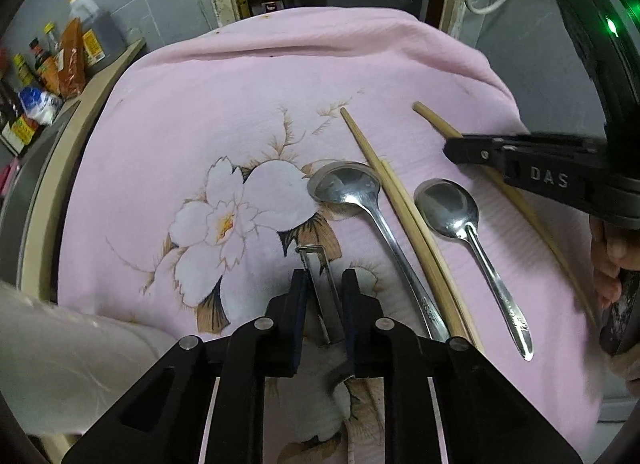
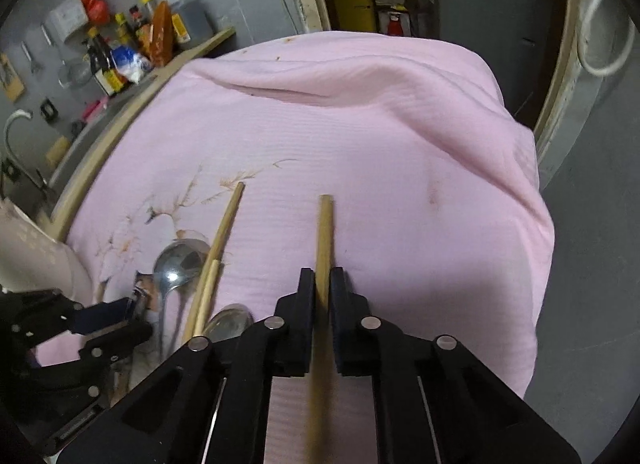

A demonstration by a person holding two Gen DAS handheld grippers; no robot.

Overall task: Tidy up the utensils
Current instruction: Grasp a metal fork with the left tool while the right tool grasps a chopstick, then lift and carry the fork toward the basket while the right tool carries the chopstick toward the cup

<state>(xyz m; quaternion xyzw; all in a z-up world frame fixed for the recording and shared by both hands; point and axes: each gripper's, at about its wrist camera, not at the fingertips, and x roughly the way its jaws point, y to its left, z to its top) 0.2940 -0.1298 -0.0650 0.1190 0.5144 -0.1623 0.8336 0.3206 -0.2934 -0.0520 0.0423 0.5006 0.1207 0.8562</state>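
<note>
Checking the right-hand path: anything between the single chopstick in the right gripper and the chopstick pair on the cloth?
Yes. The smaller spoon lies between the held chopstick in the right gripper and the chopstick pair, so a slide along the pink cloth would hit it.

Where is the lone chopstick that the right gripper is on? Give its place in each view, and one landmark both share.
Left wrist view: the lone chopstick runs diagonally at upper right, passing under the right gripper.
Right wrist view: it runs straight up the centre, between the fingers of the gripper.
Shared landmark: the large spoon beside the chopstick pair.
</note>
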